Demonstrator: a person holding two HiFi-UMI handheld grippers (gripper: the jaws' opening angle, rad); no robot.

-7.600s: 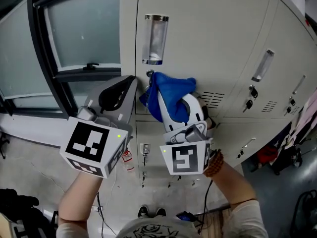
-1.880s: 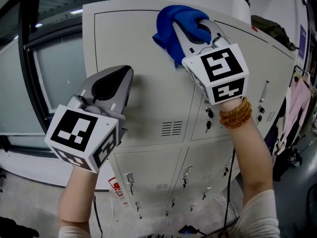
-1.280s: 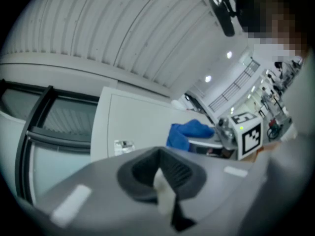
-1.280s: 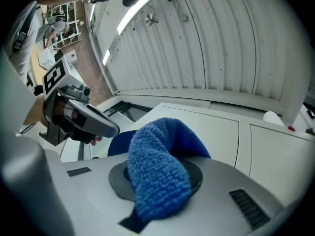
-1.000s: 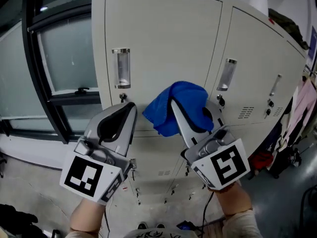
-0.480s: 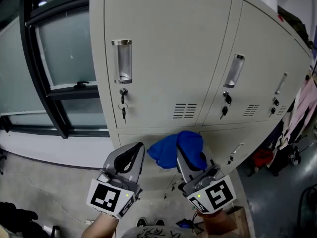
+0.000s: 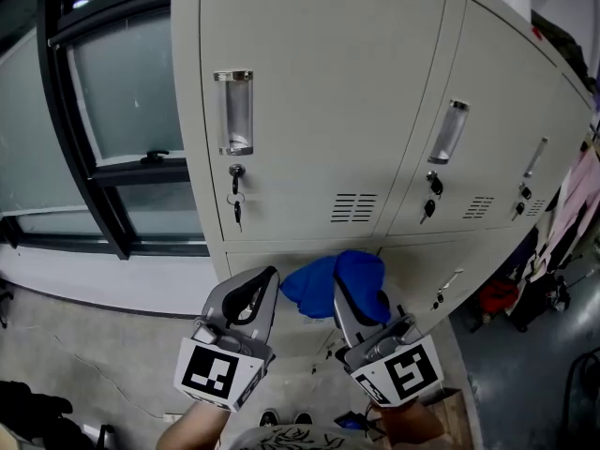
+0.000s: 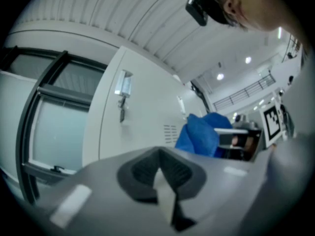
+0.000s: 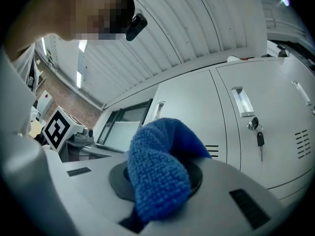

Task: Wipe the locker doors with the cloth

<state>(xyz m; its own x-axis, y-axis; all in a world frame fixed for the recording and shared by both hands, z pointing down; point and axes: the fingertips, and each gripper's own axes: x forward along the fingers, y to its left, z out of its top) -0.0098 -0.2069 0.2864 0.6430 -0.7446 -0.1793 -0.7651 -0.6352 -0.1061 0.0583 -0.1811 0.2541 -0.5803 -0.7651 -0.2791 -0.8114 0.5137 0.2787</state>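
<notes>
Right gripper (image 7: 361, 287) has its fingers clamped hard on the blue cloth (image 7: 328, 284). In the right gripper view the cloth (image 9: 157, 176) is bunched up and spilling over the fingertips, so nothing's loose. The left gripper (image 7: 259, 287) sits just to the left of it, fingers shut together with nothing between them, which the left gripper view (image 8: 160, 173) shows pretty clearly. It's basically along for the ride.

The part that matters: the locker doors (image 7: 319, 111) are on the far side of the cloth, straight off the right fingertips. The wad is sitting low, about at the seam where the upper left door meets the row underneath. So most of the unwiped-looking metal is up and to the right from there. Can't honestly tell if the cloth is pressed on the metal or just shy of it.

My guess is the right one does any pass, pushing the wad flat and sweeping upward, steering round the hanging key (image 7: 236, 206) and the handle (image 7: 233, 112).
</notes>
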